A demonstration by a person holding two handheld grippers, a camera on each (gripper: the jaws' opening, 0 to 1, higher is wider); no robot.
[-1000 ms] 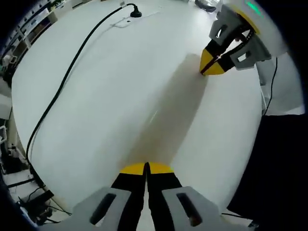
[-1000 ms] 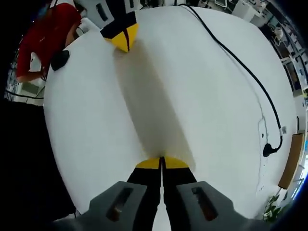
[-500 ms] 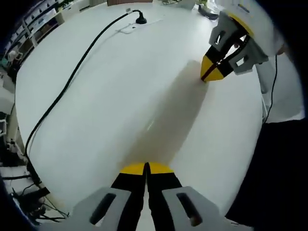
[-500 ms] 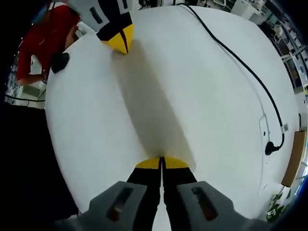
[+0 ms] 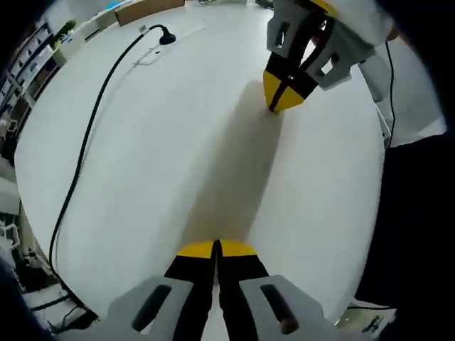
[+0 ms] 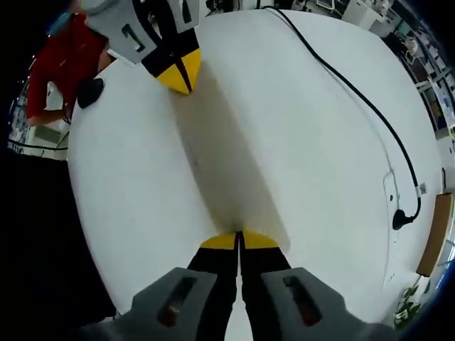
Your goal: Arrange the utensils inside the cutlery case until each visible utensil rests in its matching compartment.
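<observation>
Since the earlier frames the right tongs [image 5: 283, 91] sit closer to centre and larger in the left gripper view, shifting from about 2 o'clock toward 1 o'clock; the cable plug has slid toward 11 o'clock there, so much of this is camera motion. In the right gripper view the left tongs [image 6: 178, 71] likewise appear larger, at about 11 o'clock. Both pairs of tongs are pressed together, yellow tips meeting, nothing pinched: own left tips [image 5: 215, 249] and own right tips [image 6: 239, 241] hover over the bare white counter [image 5: 163, 156]. A black cable [image 5: 92, 121] runs along the counter's far side to a plug. A small dark object [image 6: 89, 91] lies at the counter's edge at 10 o'clock in the right gripper view; identity unclear. Cutlery case and utensils: cannot locate them in either view, so their position is undetermined. Judgement: metal or hard-plastic utensils would be light, stiff and slippery against the tongs; best taken across the handle near its middle, where it balances, not by bowl, tines or blade.
</observation>
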